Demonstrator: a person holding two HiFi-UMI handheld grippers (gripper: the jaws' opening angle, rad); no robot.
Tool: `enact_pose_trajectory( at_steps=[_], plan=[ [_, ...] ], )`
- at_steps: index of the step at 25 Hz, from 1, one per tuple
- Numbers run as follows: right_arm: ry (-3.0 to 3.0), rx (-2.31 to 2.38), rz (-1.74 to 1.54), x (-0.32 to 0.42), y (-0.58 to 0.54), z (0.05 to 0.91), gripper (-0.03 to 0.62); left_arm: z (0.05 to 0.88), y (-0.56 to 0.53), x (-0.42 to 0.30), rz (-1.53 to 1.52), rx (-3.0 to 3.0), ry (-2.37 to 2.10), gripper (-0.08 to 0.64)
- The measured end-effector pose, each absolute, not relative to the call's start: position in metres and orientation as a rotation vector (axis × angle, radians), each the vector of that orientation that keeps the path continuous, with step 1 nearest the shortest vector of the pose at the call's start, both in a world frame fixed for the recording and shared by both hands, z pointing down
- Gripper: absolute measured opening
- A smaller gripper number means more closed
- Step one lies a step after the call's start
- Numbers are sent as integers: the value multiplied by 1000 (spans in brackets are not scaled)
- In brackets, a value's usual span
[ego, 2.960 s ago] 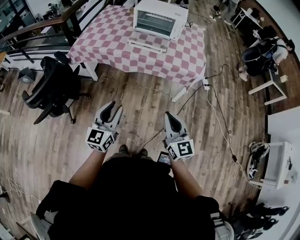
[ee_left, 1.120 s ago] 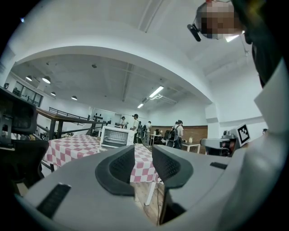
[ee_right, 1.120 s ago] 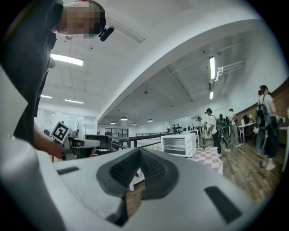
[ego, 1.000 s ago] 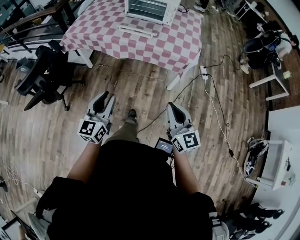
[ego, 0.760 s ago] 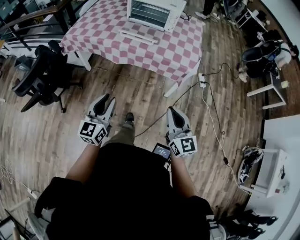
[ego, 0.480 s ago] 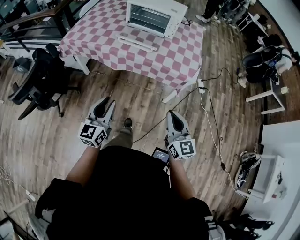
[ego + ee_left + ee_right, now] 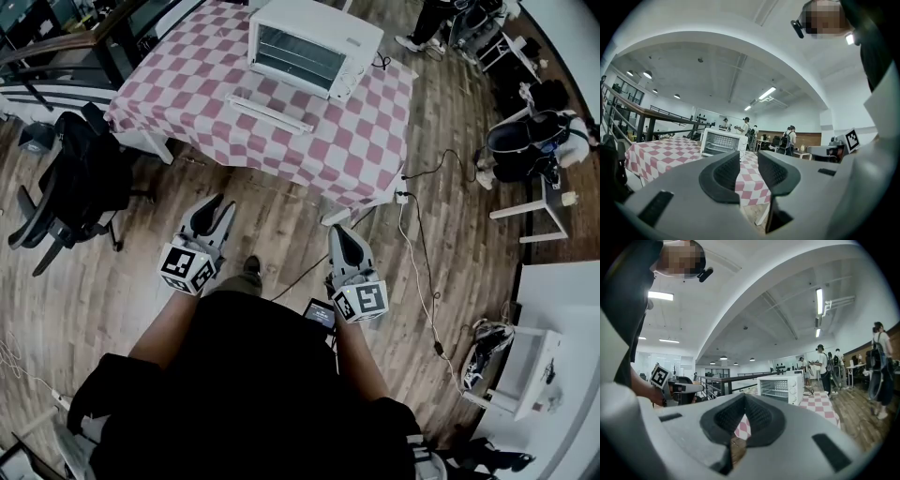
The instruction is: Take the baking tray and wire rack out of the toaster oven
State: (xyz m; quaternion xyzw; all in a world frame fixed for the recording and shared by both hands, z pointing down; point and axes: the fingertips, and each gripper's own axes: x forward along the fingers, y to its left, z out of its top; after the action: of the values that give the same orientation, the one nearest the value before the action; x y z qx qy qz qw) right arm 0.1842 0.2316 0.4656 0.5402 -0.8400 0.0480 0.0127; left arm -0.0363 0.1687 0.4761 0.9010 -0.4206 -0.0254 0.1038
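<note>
Toaster oven point(image 7: 312, 47) sits on checkered table point(image 7: 187, 89), door point(image 7: 270, 113) seemingly open.

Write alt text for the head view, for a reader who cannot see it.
A person on a wooden floor holds the left gripper and right gripper toward a checked-cloth table bearing a white toaster oven, beyond reach.

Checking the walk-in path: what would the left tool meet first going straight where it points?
Likely the near edge of the table draped in red-and-white checked cloth; only wooden floor lies before it, though height is hard to judge.
</note>
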Motion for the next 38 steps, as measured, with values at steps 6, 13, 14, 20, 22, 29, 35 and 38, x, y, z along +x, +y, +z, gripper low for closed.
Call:
enact_pose_trajectory(
  at_steps=[6, 13, 14, 20, 22, 29, 35, 38],
  plan=[
    [-2621, 1640, 101, 174, 155, 457, 3, 484, 93, -30, -91, 2659, -1194, 110],
    [-2618, 1614, 62, 166, 103, 450, 3, 486, 41, -32, -121, 2640, -1178, 110],
    [-2619, 1610, 57, 164, 98, 449, 3, 486, 36, -34, -124, 2637, -1179, 110],
    [-2627, 1596, 19, 161, 62, 445, 3, 496, 1, -39, -142, 2596, -1190, 110],
    [-2631, 1587, 21, 162, 51, 448, 3, 498, -12, -39, -155, 2582, -1194, 110],
    [-2657, 1577, 37, 169, -8, 453, 3, 496, -69, -27, -179, 2551, -1171, 110],
    [-2677, 1577, 39, 179, -64, 451, 3, 502, -130, -7, -195, 2481, -1106, 118],
    [-2670, 1566, 73, 183, -89, 461, 3, 512, -160, 7, -193, 2447, -1061, 120]
  ],
)
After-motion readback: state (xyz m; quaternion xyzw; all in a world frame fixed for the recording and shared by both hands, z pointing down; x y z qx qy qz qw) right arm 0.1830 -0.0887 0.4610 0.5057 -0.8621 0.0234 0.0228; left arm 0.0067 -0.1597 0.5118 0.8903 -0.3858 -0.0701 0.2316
